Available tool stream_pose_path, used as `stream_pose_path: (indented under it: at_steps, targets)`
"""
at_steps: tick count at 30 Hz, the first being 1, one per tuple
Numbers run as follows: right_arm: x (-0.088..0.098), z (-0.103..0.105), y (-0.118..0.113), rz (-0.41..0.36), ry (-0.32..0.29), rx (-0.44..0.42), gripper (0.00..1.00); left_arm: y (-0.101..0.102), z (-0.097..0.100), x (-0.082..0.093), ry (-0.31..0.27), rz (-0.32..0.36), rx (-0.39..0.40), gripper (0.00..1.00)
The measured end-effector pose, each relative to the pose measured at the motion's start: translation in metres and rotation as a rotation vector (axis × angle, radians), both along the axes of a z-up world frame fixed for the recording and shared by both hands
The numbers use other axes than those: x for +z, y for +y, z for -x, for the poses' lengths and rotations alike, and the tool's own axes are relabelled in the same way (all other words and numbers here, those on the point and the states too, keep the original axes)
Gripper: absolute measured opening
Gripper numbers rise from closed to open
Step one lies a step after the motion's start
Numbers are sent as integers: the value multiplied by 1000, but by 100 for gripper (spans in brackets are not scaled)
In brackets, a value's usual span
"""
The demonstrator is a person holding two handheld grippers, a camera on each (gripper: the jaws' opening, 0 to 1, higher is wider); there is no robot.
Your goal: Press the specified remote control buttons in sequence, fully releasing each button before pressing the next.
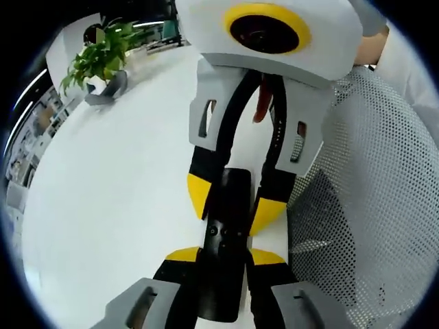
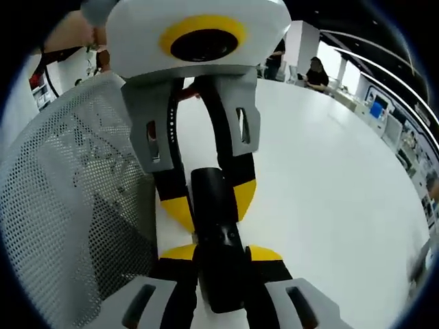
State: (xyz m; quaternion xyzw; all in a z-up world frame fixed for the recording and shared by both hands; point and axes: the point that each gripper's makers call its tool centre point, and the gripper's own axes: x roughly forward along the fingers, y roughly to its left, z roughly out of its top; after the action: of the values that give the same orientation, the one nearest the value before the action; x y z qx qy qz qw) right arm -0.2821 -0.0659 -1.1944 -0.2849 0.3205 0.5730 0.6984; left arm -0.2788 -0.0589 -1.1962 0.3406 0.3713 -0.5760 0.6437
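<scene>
Both grippers clamp the black remote control (image 1: 223,253) from opposite ends above the white surface (image 1: 116,199): left gripper (image 1: 225,264), right gripper (image 2: 221,264). No button looks pressed; next, one must free itself.

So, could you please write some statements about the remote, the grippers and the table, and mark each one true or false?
1. The black remote control is clamped between the left gripper jaws. True.
2. The right gripper is wide open and holds nothing. False: it also grips the remote.
3. A potted plant stands on the white table. True.
4. The mesh chair back is solid red. False: it is white, perforated.
</scene>
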Motion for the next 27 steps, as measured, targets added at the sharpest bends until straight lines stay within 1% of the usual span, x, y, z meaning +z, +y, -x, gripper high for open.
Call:
stream_pose_path:
  at_steps: [7, 11, 17, 18, 19, 20, 22, 23, 24, 26, 27]
  targets:
    - [0, 0, 0, -3, 3, 0, 23, 0, 0, 0, 2, -1, 19, 26]
    - [0, 0, 1, -12, 14, -11, 23, 1, 0, 1, 7, 28, 65, 26]
    - [0, 0, 1, -18, 17, -12, 23, -1, 0, 3, 17, 85, 168, 29]
    - [0, -1, 1, -19, 16, -13, 23, 3, -2, 3, 3, 65, 192, 32]
    - [0, -1, 1, -19, 16, -14, 23, 8, -6, 4, -46, 48, 206, 33]
    - [-1, -1, 1, -21, 16, -15, 23, 8, -5, 7, -64, 61, 201, 33]
    - [-1, -1, 1, -23, 16, -15, 23, 11, -2, 15, -73, 90, 232, 34]
    - [0, -1, 1, -24, 16, -15, 23, 13, -4, 21, -88, 119, 274, 35]
    - [0, -1, 1, -25, 16, -15, 23, 14, -5, 24, -89, 132, 290, 38]
    - [-1, -1, 1, -28, 16, -18, 23, 18, -8, 37, -95, 200, 361, 42]
    - [-1, -1, 1, -30, 17, -20, 23, 23, -11, 44, -115, 230, 400, 44]
